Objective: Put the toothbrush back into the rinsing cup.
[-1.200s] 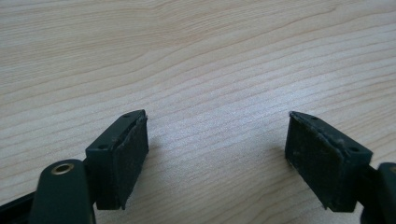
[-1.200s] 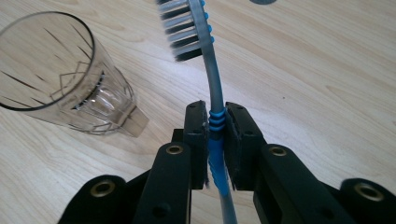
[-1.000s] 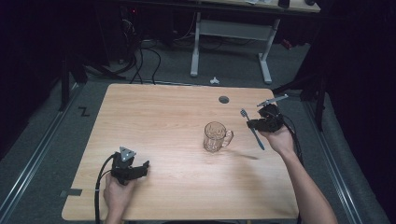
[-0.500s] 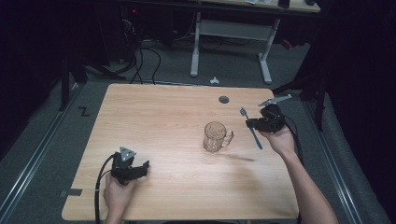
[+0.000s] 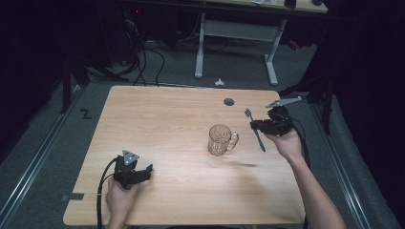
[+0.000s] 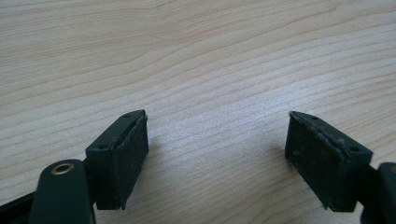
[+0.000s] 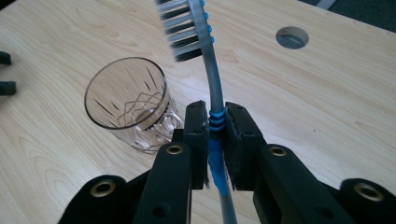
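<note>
A: Right gripper [image 5: 258, 125], seen where in the high view?

B: Sitting right of centre, over the right part of the bench [image 5: 167, 119], held up in a hand [image 5: 286, 143] coming in from the lower right corner.

A: Clenched or released?

B: Clamping a toothbrush [image 7: 211, 107]. Showing plainly in the right gripper view: both pads pressing on the blue ribbed part of the handle at mid-frame, grey neck curving up to the top edge, dark bristles facing left.

A: And the toothbrush in the high view?

B: Running on a slant through the right gripper, head [image 5: 248, 112] up and to the left, blue handle end pointing down and to the right, lifted off the bench.

A: Anything near it?

B: Standing upright just left of the right gripper, a clear cut-glass mug [image 5: 219, 140], handle turned to the right, toward the toothbrush. Near, not touching. In the right gripper view, lying at left centre with its open mouth facing the camera, below and left of the bristles.

A: Left gripper [image 5: 148, 170]?

B: Resting low at the lower left of the high view, in the other hand [image 5: 119, 198], cable looping down to the bottom edge. Well apart from mug and toothbrush.

A: Holding anything?

B: Released. In the left gripper view, pads standing wide at the bottom corners, bare wood grain between them.

A: Other marks on the bench?

B: A round dark hole [image 5: 229, 101] near the top edge, above the mug.
</note>
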Tool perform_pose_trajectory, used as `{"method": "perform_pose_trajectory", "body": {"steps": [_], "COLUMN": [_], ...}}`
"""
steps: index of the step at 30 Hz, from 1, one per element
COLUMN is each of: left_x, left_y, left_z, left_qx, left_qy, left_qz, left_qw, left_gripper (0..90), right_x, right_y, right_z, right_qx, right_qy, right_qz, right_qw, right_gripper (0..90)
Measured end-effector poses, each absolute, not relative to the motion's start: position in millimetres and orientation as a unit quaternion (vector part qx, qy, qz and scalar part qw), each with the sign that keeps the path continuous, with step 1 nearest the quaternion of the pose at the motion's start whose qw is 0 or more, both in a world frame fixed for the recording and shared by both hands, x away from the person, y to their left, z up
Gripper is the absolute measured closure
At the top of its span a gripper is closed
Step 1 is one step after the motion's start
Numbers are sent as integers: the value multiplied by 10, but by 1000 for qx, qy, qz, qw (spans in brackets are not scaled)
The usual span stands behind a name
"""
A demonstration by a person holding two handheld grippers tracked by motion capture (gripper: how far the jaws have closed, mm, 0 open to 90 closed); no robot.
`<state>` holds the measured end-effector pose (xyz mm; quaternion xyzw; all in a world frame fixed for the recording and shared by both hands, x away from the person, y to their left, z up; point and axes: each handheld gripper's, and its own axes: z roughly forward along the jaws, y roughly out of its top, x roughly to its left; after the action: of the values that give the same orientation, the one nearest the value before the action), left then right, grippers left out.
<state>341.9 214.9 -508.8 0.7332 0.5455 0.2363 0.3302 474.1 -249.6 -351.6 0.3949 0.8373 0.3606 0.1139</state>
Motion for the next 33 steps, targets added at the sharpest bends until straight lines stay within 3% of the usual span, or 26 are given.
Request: {"method": "perform_pose_trajectory", "body": {"steps": [33], "left_x": [3419], "left_y": [2149], "left_z": [-5088], "left_qx": [733], "left_qy": [545], "left_qz": [236], "left_qw": [330], "left_gripper": [220], "right_x": [4609], "right_y": [-2286], "right_z": [-3301], "right_qx": [354], "right_qy": [828], "right_qz": [423], "right_qw": [102], "right_gripper": [802]}}
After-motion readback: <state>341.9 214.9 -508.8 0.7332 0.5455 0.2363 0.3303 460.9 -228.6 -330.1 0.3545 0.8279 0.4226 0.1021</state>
